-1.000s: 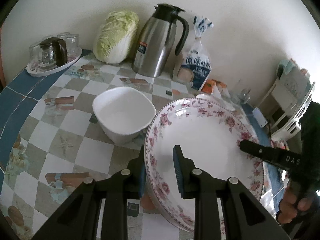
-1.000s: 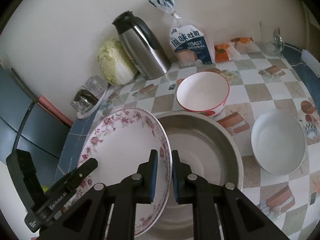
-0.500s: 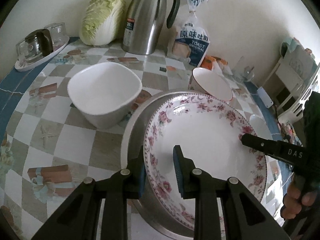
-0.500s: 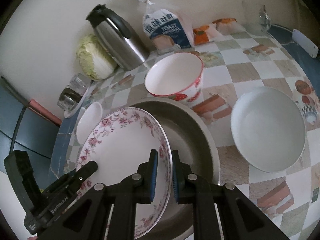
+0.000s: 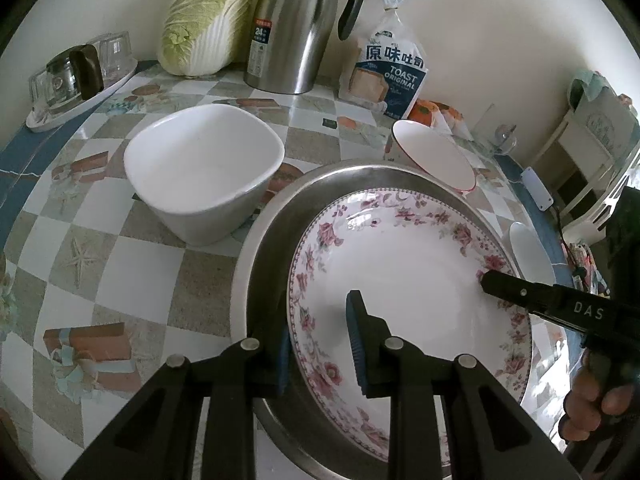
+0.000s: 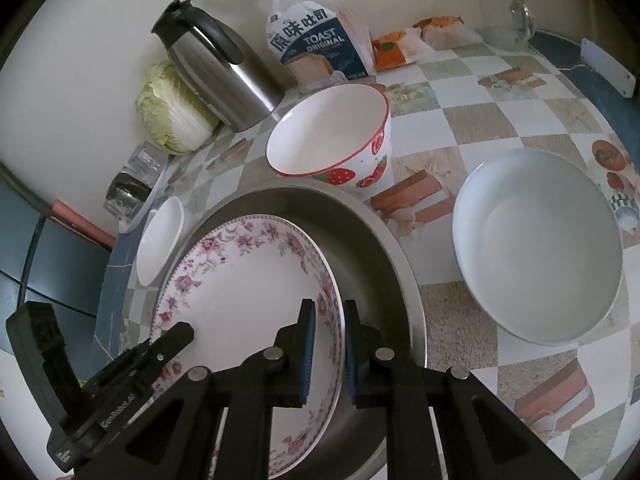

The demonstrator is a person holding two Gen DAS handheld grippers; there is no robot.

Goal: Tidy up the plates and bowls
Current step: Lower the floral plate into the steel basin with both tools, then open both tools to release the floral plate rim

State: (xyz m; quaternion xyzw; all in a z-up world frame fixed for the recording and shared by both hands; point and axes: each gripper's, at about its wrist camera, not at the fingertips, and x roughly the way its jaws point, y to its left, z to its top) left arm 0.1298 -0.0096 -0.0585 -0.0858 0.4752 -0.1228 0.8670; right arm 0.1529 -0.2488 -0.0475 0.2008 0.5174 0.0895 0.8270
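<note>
Both claws clamp opposite rims of the floral plate [image 5: 400, 280], the left claw [image 5: 320, 344] and right claw [image 6: 329, 354], inside the steel basin [image 6: 372, 248] on the table [image 5: 132, 272], beyond it the "24" flask [image 5: 292, 32] and "TOAST ORIGINAL" bag [image 5: 390, 76]

Left wrist cam: close over floral plate [image 5: 400, 264], looking down twd steel kettle [image 5: 296, 28]. Right wrist cam: same plate [image 6: 240, 280] fr opposite rim, kettle [image 6: 224, 76] upper left. Both share plate, kettle.
</note>
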